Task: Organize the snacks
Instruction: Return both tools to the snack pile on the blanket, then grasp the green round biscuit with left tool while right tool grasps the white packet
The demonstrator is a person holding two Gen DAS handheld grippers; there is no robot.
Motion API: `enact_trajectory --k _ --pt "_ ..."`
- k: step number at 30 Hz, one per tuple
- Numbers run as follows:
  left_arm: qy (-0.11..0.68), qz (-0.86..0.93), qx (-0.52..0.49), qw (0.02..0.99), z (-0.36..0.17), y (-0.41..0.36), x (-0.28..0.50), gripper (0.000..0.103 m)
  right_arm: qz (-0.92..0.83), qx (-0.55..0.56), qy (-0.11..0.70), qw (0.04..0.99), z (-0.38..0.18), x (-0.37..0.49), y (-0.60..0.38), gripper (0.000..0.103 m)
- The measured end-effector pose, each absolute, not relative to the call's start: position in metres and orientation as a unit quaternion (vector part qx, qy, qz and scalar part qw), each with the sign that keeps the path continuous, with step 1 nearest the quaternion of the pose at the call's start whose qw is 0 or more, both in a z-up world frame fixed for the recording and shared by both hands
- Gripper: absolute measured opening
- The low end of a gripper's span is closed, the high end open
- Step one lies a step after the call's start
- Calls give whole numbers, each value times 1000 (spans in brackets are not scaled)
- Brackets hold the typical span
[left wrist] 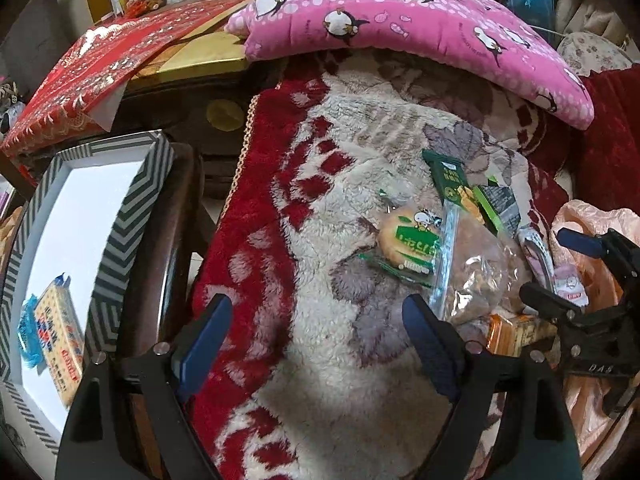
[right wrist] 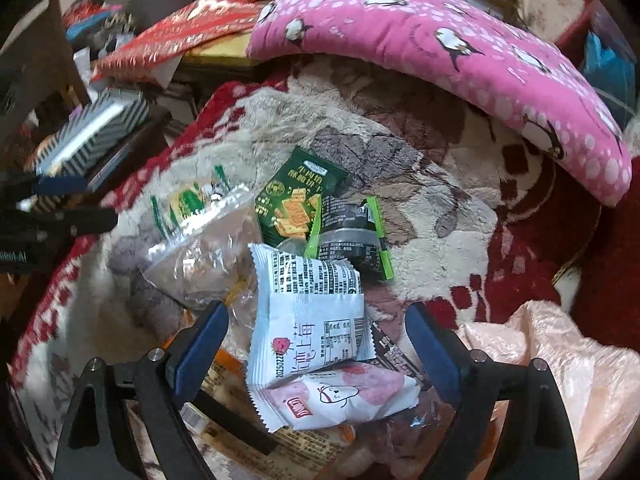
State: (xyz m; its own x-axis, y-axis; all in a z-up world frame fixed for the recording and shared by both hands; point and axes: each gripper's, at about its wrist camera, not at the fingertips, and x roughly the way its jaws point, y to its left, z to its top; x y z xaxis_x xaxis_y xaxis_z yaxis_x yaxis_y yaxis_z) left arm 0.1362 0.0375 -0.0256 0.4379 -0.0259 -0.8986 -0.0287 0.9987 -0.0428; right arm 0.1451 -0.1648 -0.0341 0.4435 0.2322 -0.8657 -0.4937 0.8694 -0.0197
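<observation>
Both grippers hang above a fluffy red-and-cream blanket [left wrist: 320,360] where a heap of snack packets lies. The left gripper [left wrist: 316,332] stands wide with nothing between its blue pads, over bare blanket just left of the heap. Nearest it are a round cracker in a green-and-clear wrapper [left wrist: 408,244], a clear bag of brown snacks [left wrist: 472,276] and a dark green cracker packet [left wrist: 452,184]. At far left sits a zigzag-striped box [left wrist: 120,220] with a white floor, holding one yellow biscuit packet [left wrist: 60,344] (its blue crimped end shows). The right gripper [right wrist: 316,332] is also spread wide, and a pale blue strawberry-print packet [right wrist: 308,312] lies below and between its fingers, not pressed by either pad. A pink-and-white packet [right wrist: 340,396] lies just under that, and a black packet with green edges [right wrist: 352,240] lies beyond it. A pink penguin pillow [right wrist: 440,40] lies across the far side, and a peach plastic bag [right wrist: 560,360] is crumpled at right.
</observation>
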Motion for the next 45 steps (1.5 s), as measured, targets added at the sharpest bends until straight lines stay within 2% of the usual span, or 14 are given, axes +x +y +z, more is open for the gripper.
enact_trajectory --k 5,16,20,23,29,32,37,45 --pt "534 22 -44 844 -9 41 121 86 210 -105 486 842 -29 146 -167 92" --pt "495 20 -77 865 59 45 82 86 188 38 453 871 47 155 -203 92" --pt "496 21 -31 868 65 37 71 86 162 87 447 875 57 158 -227 92" --pt "490 14 -44 871 75 41 70 86 124 123 436 883 82 173 -260 92" --pt "467 3 -55 883 91 41 80 89 96 120 399 904 118 176 -291 94" --pt "470 -9 -71 880 76 37 87 91 138 99 407 897 101 160 -272 100" --pt "499 -28 -57 864 36 21 108 91 184 73 478 856 29 153 -228 100" --pt "515 -32 -73 854 6 33 140 91 222 65 530 816 -18 180 -200 100"
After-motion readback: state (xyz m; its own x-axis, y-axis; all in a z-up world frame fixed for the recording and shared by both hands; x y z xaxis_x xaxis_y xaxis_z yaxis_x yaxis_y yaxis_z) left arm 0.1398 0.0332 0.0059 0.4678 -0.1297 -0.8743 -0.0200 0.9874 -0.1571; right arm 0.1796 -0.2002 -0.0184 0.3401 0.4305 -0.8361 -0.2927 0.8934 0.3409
